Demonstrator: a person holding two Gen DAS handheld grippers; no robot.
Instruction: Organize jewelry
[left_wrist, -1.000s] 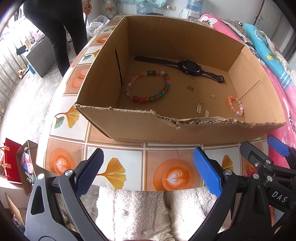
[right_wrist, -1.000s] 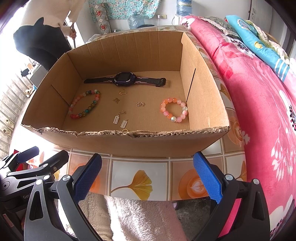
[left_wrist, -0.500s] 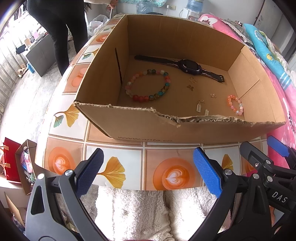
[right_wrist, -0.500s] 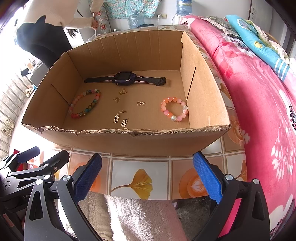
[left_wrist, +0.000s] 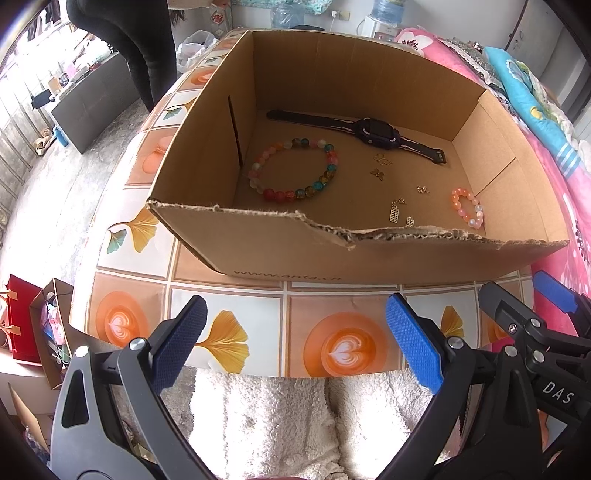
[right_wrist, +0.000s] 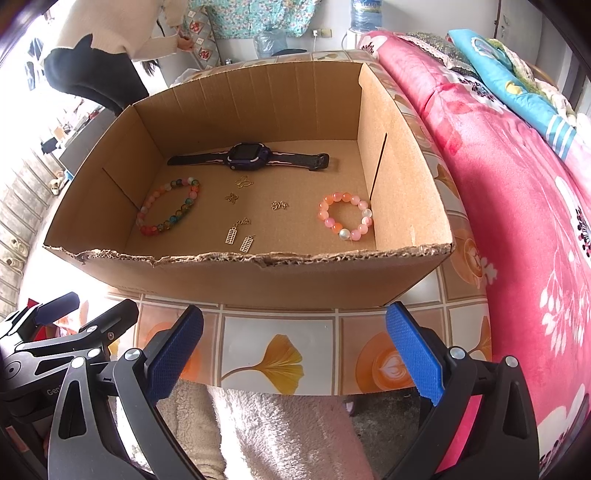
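My left gripper (left_wrist: 293, 341) hangs spread wide over the near edge of the table (left_wrist: 258, 314), holding nothing, and my right gripper (right_wrist: 293, 341) is just as wide and just as empty beside it, both short of the box (right_wrist: 258, 280). The box sits on the table with its torn near wall towards me. On its floor, the watch (right_wrist: 247, 157) lies flat along the far wall, strap stretched out to both sides. The big bracelet (right_wrist: 168, 208) of mixed beads lies near the left wall, just beside a slit in that wall. The small bracelet (right_wrist: 345, 216), pink and orange, lies by the right wall towards the near right corner, its beads touching or almost touching the cardboard; I cannot tell which. Between the two bracelets the gold charms (right_wrist: 240, 221) are scattered over the middle of the floor, the two ladder-shaped ones closest to the near wall. A pink blanket (right_wrist: 517, 203) runs along the right edge of the table.
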